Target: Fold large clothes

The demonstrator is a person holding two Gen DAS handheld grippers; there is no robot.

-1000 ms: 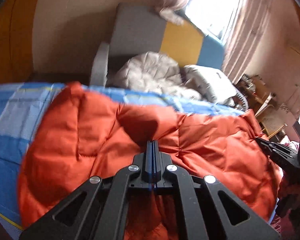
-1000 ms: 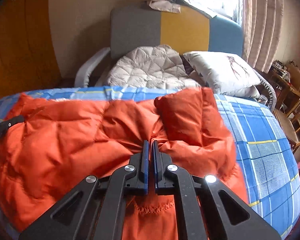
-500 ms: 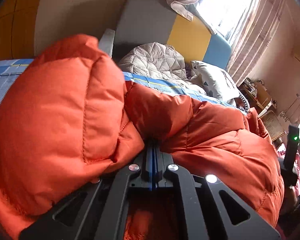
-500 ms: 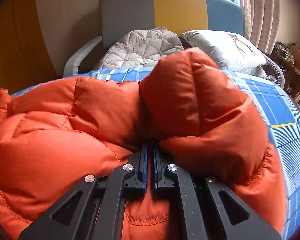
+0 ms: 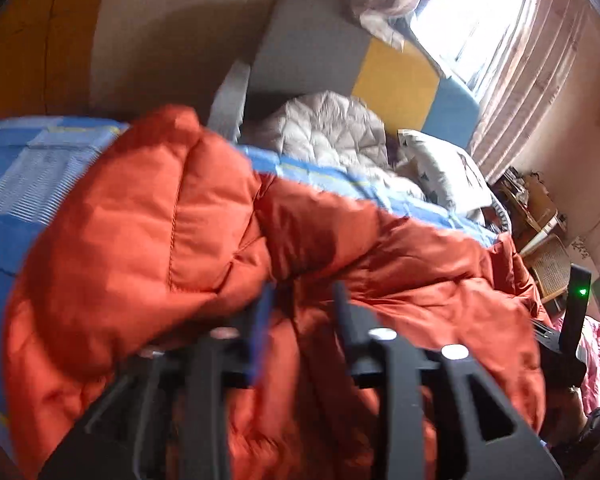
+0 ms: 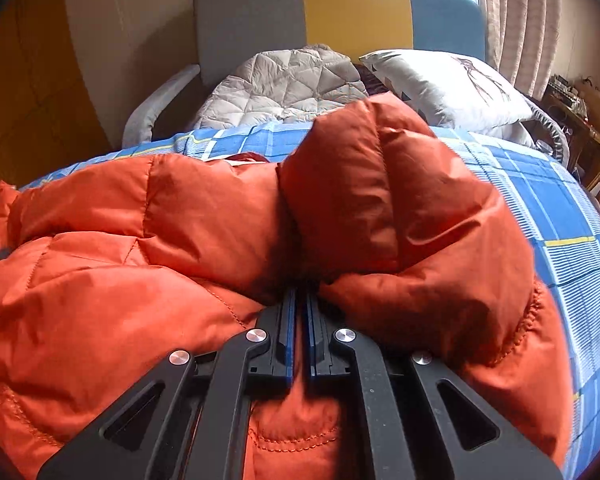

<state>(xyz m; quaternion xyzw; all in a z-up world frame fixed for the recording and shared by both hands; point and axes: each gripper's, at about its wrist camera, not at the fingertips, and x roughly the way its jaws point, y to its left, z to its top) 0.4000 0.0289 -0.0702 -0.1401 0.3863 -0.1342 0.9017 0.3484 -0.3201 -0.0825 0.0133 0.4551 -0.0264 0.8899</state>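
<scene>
Jacket: orange quilted down jacket lies bunched across the blue checked bed, its far portion doubled over toward the near edge.
Left hand-held gripper: fingers apart, fabric lying loose between them; view blurred.
Right hand-held gripper: fingers nearly together, pinching a thin layer of jacket at the folded hump.
Step (judged): fold roughly laid; release under way on the left side.
Risk: puffy filling may spring the fold open once the right side lets go; slick shell could slide off toward the bed's near edge.
Risk: a seam may snag on a finger during pull-back.
Containers: none seen.
Background: grey quilt and pillow beyond the bed's far edge.
</scene>
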